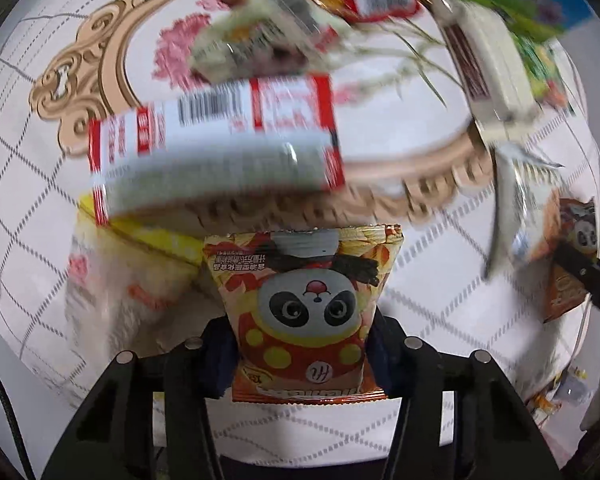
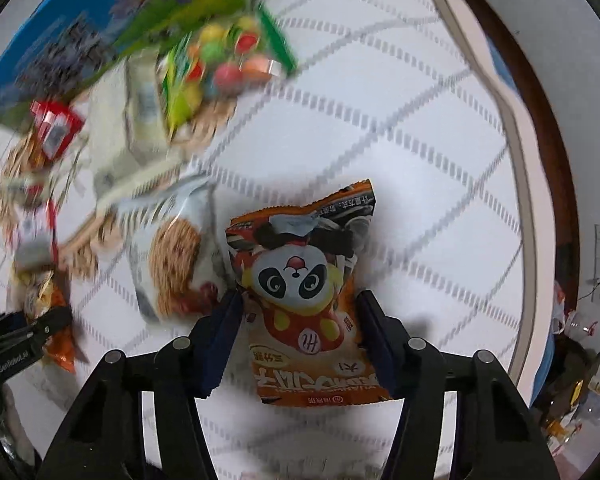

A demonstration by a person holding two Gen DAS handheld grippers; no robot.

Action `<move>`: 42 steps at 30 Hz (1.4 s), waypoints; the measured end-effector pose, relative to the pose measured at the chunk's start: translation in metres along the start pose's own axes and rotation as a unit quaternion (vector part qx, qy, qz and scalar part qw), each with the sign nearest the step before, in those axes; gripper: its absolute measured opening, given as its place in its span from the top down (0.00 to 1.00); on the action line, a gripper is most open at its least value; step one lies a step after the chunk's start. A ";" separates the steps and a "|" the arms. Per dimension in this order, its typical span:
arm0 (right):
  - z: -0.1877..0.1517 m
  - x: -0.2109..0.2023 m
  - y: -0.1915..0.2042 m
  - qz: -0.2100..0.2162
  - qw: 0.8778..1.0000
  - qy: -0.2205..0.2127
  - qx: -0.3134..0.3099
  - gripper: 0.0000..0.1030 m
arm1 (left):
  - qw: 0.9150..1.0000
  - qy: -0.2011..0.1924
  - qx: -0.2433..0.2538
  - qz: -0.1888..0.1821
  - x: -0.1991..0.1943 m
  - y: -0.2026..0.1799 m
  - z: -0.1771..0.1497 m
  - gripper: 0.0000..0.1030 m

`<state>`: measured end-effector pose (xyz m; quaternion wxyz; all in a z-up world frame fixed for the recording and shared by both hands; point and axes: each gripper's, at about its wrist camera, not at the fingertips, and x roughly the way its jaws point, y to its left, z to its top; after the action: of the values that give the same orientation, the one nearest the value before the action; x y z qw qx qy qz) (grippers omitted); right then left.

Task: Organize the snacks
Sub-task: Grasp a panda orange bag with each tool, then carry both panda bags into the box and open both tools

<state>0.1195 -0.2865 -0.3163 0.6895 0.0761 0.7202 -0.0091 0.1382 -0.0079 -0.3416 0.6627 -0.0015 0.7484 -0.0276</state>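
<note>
White quilted bed cover [image 2: 420,168] with grey diamond stitching carries scattered snacks. Left tool [image 1: 302,354] clamps an orange panda-print snack packet [image 1: 300,304]. Right tool [image 2: 298,340] straddles a second orange panda packet [image 2: 304,292] lying flat mid-cover; pad contact unclear, cannot tell its state.
</note>
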 end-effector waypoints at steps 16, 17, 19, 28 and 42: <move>-0.057 0.017 0.016 -0.022 0.999 -0.010 0.032 0.41 | 0.999 0.001 0.032 0.008 0.017 -0.024 -0.024 0.54; -0.059 0.013 0.020 -0.017 0.999 -0.012 0.038 0.43 | 0.999 -0.003 0.036 0.005 0.013 -0.026 -0.026 0.55; -0.066 0.005 0.022 0.004 0.998 -0.016 0.054 0.46 | 0.999 -0.011 0.043 0.000 0.002 -0.031 -0.031 0.55; -0.067 -0.046 0.022 0.093 0.992 -0.041 0.079 0.48 | 0.994 -0.070 0.069 -0.037 -0.063 -0.036 -0.029 0.55; 0.066 -0.179 0.068 0.189 0.968 -0.164 0.011 0.48 | 0.981 -0.161 0.039 -0.099 -0.205 -0.019 0.103 0.55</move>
<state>0.1996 -0.2440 -0.1354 0.7866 0.2163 0.5694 0.1012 0.2645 -0.0232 -0.1498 0.7681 -0.0542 0.6263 -0.1214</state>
